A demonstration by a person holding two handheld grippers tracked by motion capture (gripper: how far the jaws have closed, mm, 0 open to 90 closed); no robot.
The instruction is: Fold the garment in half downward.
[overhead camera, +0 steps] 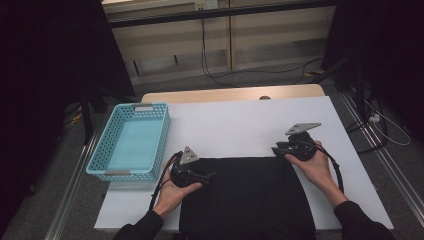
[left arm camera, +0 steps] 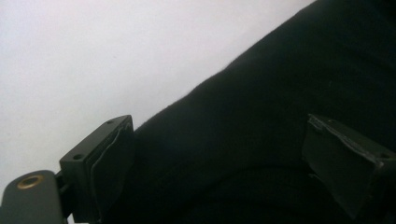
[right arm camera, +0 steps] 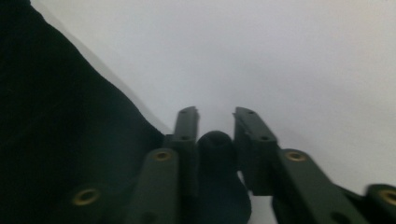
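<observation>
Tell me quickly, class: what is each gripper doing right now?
Left gripper: open, jaws wide apart over the edge of the black cloth.
Right gripper: closed on a pinched fold of the black cloth.

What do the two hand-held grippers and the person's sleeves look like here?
Both the left gripper and the right gripper are black, each topped by a grey three-cornered plate and trailing a black cable. Their jaws are flat black blocks on arms with brass-coloured rivets. The person's sleeves are black.

Black cloth (left arm camera: 261,140) between wide jaws
</observation>
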